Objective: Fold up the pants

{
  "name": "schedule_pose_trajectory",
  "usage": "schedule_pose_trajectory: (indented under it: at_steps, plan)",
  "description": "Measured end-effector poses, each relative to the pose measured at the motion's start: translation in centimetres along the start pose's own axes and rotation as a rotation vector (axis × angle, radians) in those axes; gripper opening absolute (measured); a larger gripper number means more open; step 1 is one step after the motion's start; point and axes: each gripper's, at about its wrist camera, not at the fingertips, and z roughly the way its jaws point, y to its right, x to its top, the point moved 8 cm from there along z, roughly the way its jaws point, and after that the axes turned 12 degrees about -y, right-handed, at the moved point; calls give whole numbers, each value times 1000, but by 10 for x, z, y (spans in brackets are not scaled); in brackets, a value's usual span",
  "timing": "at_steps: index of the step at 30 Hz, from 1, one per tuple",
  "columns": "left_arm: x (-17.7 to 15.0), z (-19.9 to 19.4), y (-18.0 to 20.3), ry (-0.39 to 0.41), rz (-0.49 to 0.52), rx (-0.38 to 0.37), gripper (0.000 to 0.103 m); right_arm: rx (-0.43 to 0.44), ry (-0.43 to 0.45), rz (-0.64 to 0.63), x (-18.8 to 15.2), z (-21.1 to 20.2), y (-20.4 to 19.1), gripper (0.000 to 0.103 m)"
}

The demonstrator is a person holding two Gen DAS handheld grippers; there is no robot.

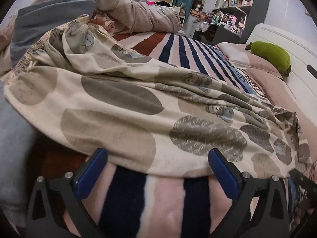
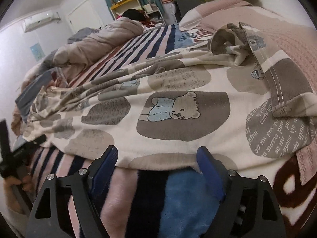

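Left wrist view shows the cream cotton pants printed with grey blobs and small bears spread lengthwise over the pink, navy and white striped fleece blanket, elastic waistband at the far left, rumpled leg cuffs at the right; the left gripper stands wide, its blue pads straddling the near edge, nothing pinched; in the right wrist view the right gripper is likewise spread at that same edge, empty. Closing now risks nipping the fleece beneath along with the cotton, dragging bedding into the fold; catching only the top layer would leave the legs skewed; the bunched cuffs could stay trapped inside. No containers lie within reach; distant shelves are too cluttered to read.
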Motion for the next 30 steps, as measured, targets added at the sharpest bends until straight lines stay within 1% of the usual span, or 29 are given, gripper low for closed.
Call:
schedule_pose_trajectory:
  at_steps: [4,6,8,9,10,12,14,15,16,17,18,19,20,22,23,24,25,27,28,29,30]
  plan:
    - [12,0,-4,3,-35,-74,101,70,-47,3,-15,-8,-11,79]
    - [21,1,-9,7,-60,-89,98,66,-50,11,-18,-7,-10,78]
    - [29,3,-14,12,-75,-87,91,54,-30,42,-14,-2,-4,78]
    - [34,6,-17,8,-80,-77,89,64,-11,68,-9,-1,-1,78]
    - [38,7,-20,7,-85,-71,84,68,12,90,-4,0,2,78]
    - [44,12,-29,-3,-110,-64,77,48,49,113,6,4,6,78]
    - [47,12,-35,-3,-133,-60,62,27,81,132,15,7,8,78]
    - [48,11,-38,0,-141,-57,57,20,89,134,18,8,7,78]
    - [48,10,-43,3,-148,-46,45,12,97,137,20,8,7,76]
    - [47,10,-46,3,-150,-34,30,1,111,144,23,8,8,73]
    - [46,9,-48,1,-150,-23,23,-14,117,151,24,7,11,63]
    - [44,9,-49,-3,-143,-19,13,-26,120,159,25,7,13,51]
    - [42,8,-48,-4,-135,-21,6,-33,123,168,24,6,17,46]
    - [37,2,-46,10,-117,-12,5,-39,126,190,24,4,23,25]
    - [35,-1,-46,16,-111,-8,5,-42,130,191,23,3,25,20]
    - [32,-4,-46,15,-105,0,5,-49,134,188,22,1,26,11]
    - [29,-6,-48,10,-104,8,5,-61,134,178,21,-1,26,7]
    - [18,-10,-54,-17,-133,15,11,-68,134,164,18,-4,26,6]
    - [13,-12,-55,-30,-149,-6,25,-69,134,162,17,-6,27,6]
    - [7,-14,-56,-36,-166,-52,42,-68,135,159,15,-7,28,6]
    - [2,-17,-55,-40,-174,-86,50,-69,135,158,14,-8,27,6]
